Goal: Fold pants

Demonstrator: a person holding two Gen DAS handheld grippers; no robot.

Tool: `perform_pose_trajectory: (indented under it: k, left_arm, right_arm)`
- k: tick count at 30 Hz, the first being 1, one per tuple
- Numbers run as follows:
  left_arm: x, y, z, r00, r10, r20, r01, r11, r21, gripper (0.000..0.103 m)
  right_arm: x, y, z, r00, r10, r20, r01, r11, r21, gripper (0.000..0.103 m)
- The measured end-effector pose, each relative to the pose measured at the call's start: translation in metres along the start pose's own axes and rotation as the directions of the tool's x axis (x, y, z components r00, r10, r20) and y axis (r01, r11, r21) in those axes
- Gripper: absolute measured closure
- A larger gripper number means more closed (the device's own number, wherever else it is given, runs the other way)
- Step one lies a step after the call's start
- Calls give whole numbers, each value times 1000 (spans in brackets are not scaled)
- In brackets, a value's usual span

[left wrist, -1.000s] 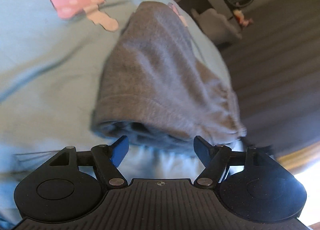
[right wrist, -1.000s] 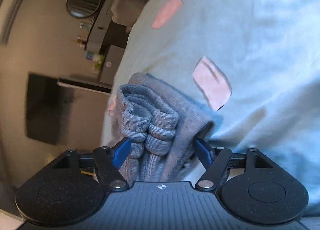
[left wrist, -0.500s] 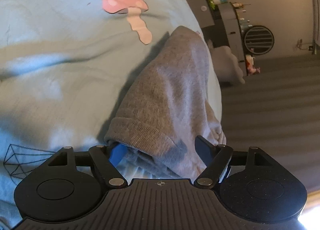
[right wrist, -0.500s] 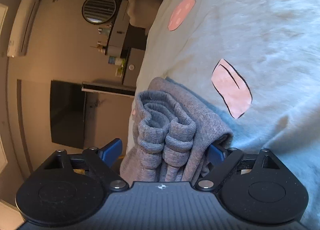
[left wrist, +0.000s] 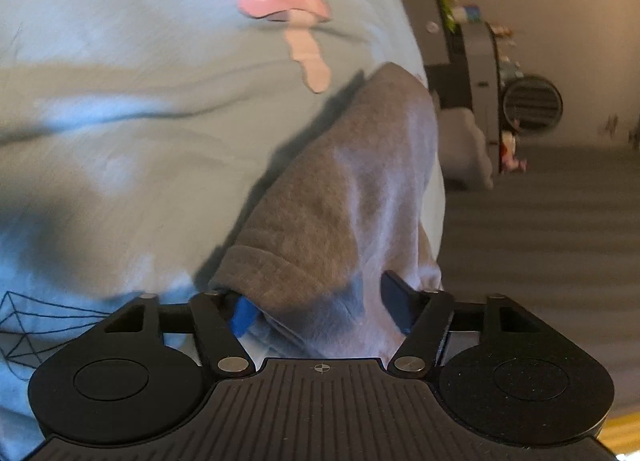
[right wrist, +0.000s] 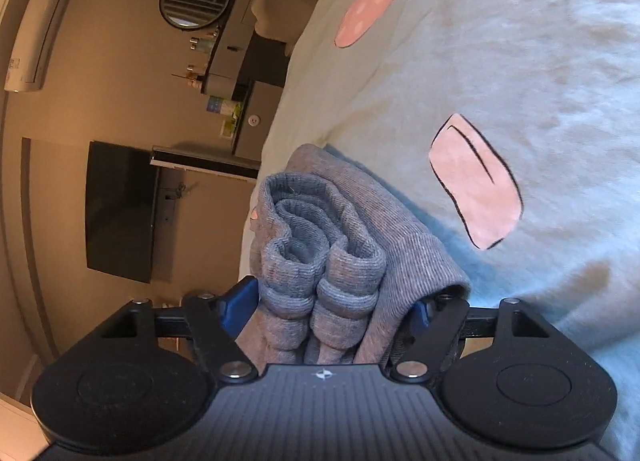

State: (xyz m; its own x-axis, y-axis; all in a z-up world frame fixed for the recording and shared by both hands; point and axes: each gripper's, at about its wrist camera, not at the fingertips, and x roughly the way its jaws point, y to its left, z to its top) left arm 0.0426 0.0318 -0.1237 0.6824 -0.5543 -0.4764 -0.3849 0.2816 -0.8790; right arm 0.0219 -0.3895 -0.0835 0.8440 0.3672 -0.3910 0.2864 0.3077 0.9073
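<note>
Now both sets of jaws have just been closing around the folded pants. Your left gripper has narrowed most, with the hem end between its fingers; the cloth fills the gap, but whether the pads press yet cannot be told. Your right gripper holds the thick rolled end between its fingers, fabric touching both pads. Judge this as gathering the bundle for a final fold or a lift. Ahead of both tools the bundle lies along the bed edge; keep toward the open blue bedsheet, away from the drop-off.
</note>
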Motion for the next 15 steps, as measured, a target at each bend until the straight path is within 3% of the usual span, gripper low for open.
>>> perform_pose_trajectory:
  k: [2,6,8,10,12,13,14,15]
  left_arm:
    - [2,2,3,1000,10,-3,-10,1000,-1,58]
    - [2,-4,9,1000,-2,7,1,999,46,71]
    - [-3,-16,10,1000,-14,23,12,994,104,75]
    - [-16,-33,7,996,-57,64,44,981,191,77]
    - [-31,-43,2,990,-97,101,68,965,255,77]
    - [-35,-44,0,989,-93,113,58,958,279,76]
    - [-35,-44,-1,991,-63,121,22,950,313,76]
    - [-28,-41,0,993,15,117,-55,936,349,76]
  right_arm:
    - [3,1,0,1000,-15,7,15,1000,-10,39]
    - [2,20,-4,996,-89,30,92,989,-120,52]
    - [-5,32,-6,995,-85,48,91,986,-141,56]
    - [-18,38,-6,997,24,69,-17,995,-98,58]
    - [-32,31,-8,977,189,96,-184,981,-60,58]
    - [-36,30,-10,976,189,104,-180,979,-93,58]
    - [-35,28,-11,988,107,111,-91,986,-138,58]
    - [-29,24,-11,995,10,97,3,990,-139,58]
